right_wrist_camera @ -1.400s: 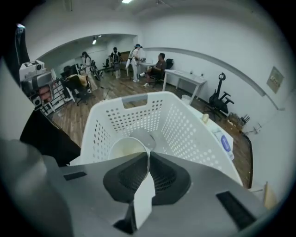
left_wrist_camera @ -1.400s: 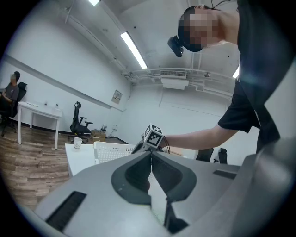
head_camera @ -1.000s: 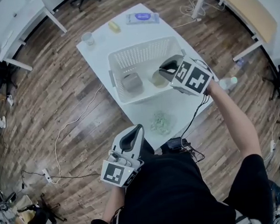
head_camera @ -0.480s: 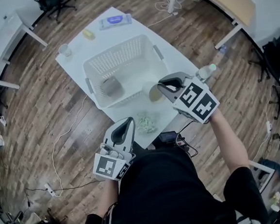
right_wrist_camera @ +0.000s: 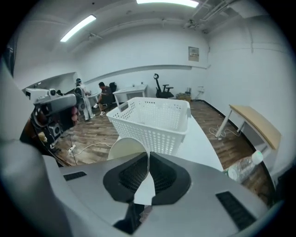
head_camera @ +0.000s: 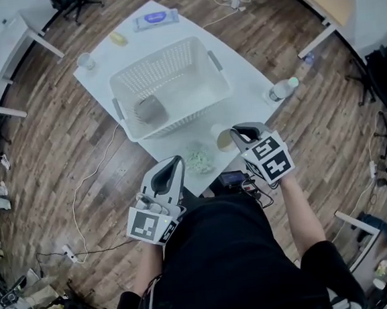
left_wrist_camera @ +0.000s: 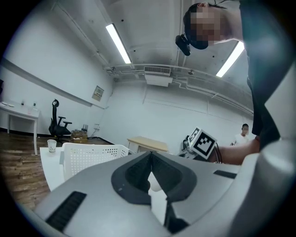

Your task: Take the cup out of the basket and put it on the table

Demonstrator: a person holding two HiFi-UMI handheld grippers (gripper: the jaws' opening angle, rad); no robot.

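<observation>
The cup (head_camera: 224, 138) is outside the basket (head_camera: 160, 59), just off the basket's near long wall, over the near end of the white table (head_camera: 247, 78). The right gripper (head_camera: 235, 134) has its jaws pinched tight on the cup's thin wall (whether the cup's base touches the tabletop, I cannot tell). A crumpled green thing (head_camera: 197, 160) lies on the table, near the basket's same wall and left of the cup. Inside the basket sits a grey block (head_camera: 150, 109). A plastic bottle (head_camera: 281, 90) stands off the basket's right end. The left gripper (head_camera: 171, 167), jaws together on nothing, hangs well below the basket's near-left corner, beyond the table's edge.
</observation>
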